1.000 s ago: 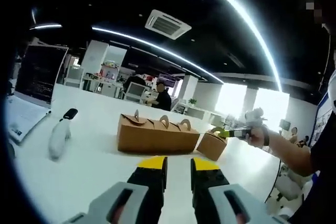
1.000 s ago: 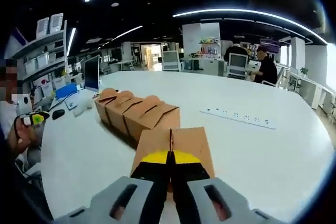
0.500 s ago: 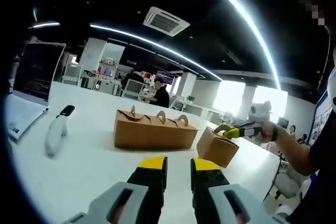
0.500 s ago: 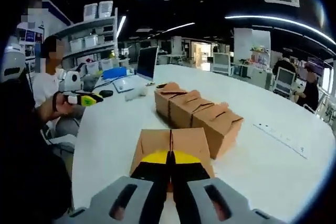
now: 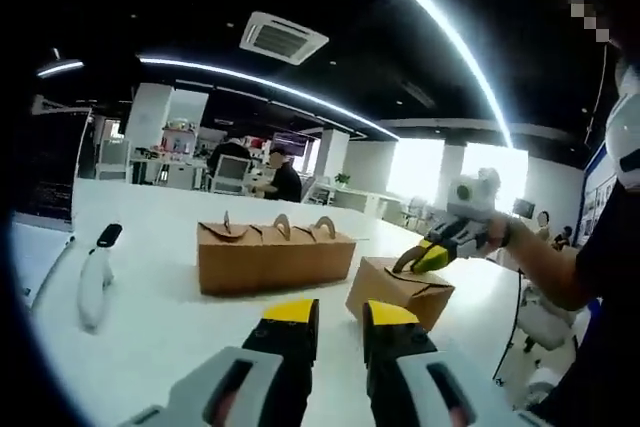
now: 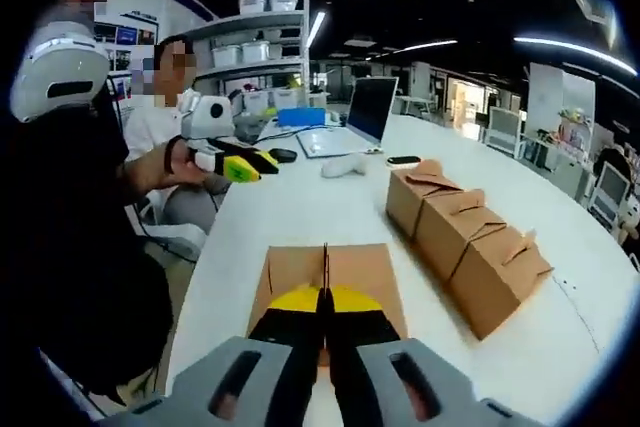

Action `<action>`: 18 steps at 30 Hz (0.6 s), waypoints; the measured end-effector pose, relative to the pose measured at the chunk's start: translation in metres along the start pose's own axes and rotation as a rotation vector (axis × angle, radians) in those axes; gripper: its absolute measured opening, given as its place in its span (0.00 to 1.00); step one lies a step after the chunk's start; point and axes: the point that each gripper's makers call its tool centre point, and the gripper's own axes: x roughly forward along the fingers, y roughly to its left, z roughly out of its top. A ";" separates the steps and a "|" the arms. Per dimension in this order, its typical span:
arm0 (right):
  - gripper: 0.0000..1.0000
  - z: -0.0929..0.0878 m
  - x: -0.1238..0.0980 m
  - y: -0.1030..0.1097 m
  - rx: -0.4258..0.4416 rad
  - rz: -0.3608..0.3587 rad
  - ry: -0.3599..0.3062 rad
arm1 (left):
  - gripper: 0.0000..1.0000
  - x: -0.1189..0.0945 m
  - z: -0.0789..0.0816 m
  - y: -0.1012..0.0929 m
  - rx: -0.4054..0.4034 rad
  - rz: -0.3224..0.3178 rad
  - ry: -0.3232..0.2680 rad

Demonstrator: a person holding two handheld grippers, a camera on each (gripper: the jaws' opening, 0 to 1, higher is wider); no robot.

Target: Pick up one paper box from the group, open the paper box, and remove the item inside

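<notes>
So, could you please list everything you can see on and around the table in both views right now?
held paper box: one, brown, clamped by its top handle in the right gripper, apart from the row
paper boxes: three, brown, side by side in a row on the table
table: one, white
laptop: one, silver, open, at the table's far end in the right gripper view
power strip: one, white, left of the row in the left gripper view
phone: one, dark, near the laptop
left gripper: one, yellow tips, jaws apart
right gripper: one, yellow tips, shut on the box handle
</notes>
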 end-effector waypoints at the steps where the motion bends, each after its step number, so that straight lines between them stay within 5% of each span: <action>1: 0.02 0.000 0.002 0.002 -0.010 0.016 0.003 | 0.20 0.000 0.000 0.001 0.002 0.001 0.002; 8: 0.02 -0.002 0.020 0.015 -0.049 0.106 0.044 | 0.20 0.001 -0.003 0.004 -0.012 -0.003 0.011; 18: 0.02 0.008 0.025 0.020 -0.057 0.113 0.030 | 0.20 0.001 -0.006 0.002 -0.028 -0.007 0.005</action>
